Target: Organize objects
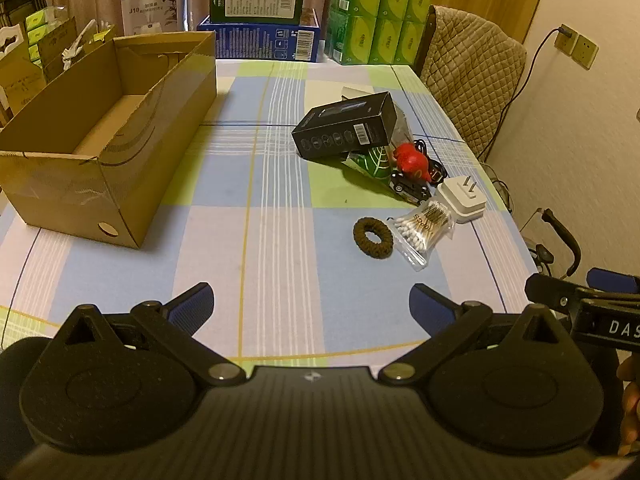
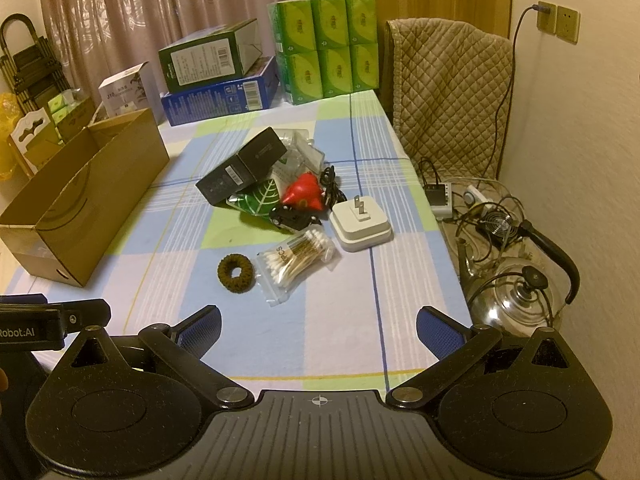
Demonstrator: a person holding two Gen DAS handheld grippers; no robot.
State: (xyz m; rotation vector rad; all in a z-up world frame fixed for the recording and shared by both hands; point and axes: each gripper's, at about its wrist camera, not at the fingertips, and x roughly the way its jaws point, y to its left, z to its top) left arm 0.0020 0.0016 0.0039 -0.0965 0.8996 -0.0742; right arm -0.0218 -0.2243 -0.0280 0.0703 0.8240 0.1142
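Small objects cluster at centre right of the left wrist frame: a black rectangular carton (image 1: pixel 347 131), brown hair scrunchie (image 1: pixel 373 237), bagged cotton swabs (image 1: pixel 423 227), white plug adapter (image 1: pixel 462 199). An open cardboard box (image 1: pixel 108 136) sits upper left. Left gripper (image 1: pixel 311 306) and right gripper (image 2: pixel 318 328) hover released, holding nothing.

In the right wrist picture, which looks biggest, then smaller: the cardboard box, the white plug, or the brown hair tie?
1. cardboard box
2. white plug
3. brown hair tie, smallest though nearest the camera.

The right tool (image 2: pixel 318 330) hangs spread wide above the table (image 2: pixel 360 344), cotton swabs (image 2: pixel 298 258) and scrunchie (image 2: pixel 236 273) ahead.
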